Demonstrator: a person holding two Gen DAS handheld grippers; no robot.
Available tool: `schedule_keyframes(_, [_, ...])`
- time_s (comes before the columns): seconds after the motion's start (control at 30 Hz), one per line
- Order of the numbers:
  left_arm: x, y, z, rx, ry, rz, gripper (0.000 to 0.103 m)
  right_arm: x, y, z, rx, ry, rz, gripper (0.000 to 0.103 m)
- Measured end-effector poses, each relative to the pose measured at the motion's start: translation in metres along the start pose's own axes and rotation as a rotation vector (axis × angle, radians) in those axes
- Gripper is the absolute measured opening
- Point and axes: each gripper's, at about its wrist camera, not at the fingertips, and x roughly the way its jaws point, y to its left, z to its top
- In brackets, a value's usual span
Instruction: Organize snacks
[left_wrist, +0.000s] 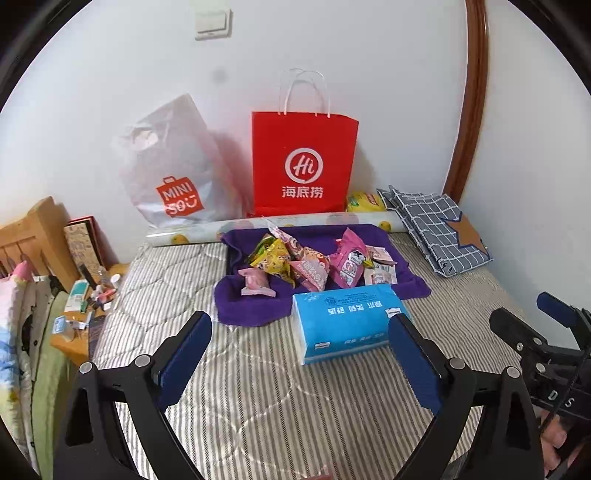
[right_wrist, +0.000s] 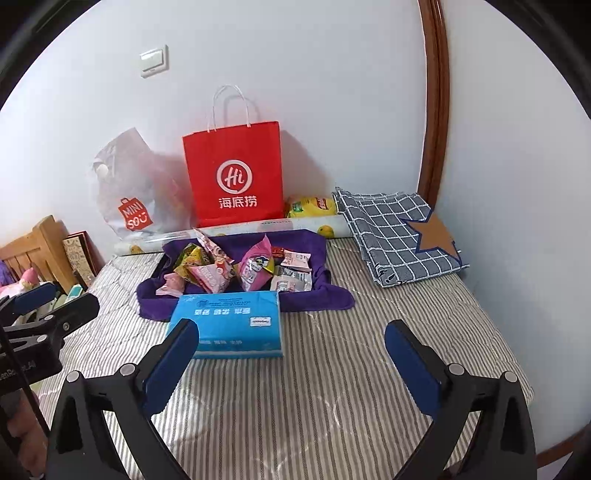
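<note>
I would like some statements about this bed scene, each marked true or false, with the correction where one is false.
1. The snack packets lie on a purple cloth. True.
2. The blue tissue pack stands against the wall. False: it lies on the striped mattress, in front of the cloth.
3. The left hand-held gripper is open and holds nothing. True.
4. The red paper bag lies flat on the bed. False: it stands upright against the wall.
5. The right hand-held gripper is shut on a snack. False: it is open, and no snack is between its fingers.
</note>
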Motion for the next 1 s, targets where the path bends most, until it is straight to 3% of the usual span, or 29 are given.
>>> schedule_keyframes(1.0, [-0.022,-0.004,-0.004,0.001,-0.032,0.026,0.096,-0.022,-0.008,-0.004,0.056,-0.014,0.002,0.102])
